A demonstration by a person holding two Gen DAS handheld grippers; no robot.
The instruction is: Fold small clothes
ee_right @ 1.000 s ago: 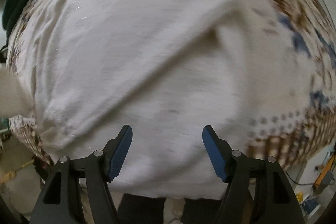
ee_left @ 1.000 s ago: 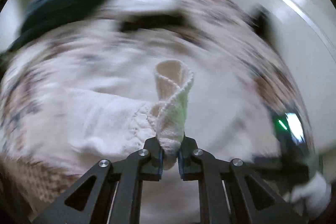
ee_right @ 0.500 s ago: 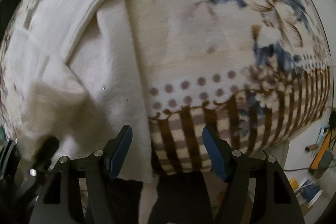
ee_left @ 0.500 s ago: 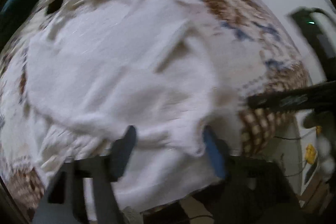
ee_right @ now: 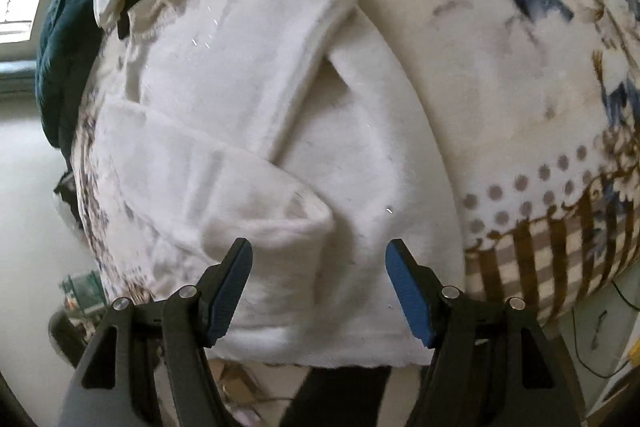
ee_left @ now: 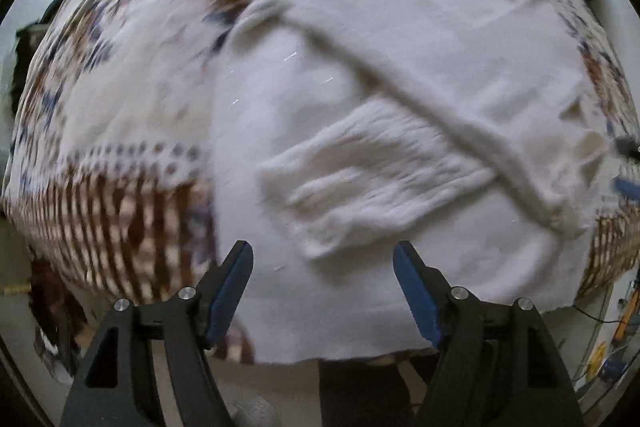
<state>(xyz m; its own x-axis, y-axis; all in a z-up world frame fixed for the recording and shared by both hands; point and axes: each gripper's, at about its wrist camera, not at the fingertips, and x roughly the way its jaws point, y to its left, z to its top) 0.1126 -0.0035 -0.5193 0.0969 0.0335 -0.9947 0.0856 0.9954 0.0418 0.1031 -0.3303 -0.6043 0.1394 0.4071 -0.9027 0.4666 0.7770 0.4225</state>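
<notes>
Both claws gape empty: the left claw [ee_left: 323, 287] hovers over the sweater's [ee_left: 400, 75] hem, the right claw [ee_right: 319, 285] just short of its folded cuff [ee_right: 276, 223]. The sweater lies on the blanket [ee_right: 520, 75], long axis running away from the claws.

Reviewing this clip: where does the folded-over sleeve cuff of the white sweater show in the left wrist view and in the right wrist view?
Left wrist: the ribbed sleeve cuff lies centre frame on the white sweater, above the open left hand-held gripper.
Right wrist: the sleeve cuff sits lower centre-left, just above the open right hand-held gripper.
Shared landmark: the brown-striped blanket border, left in one, right in the other.
</notes>
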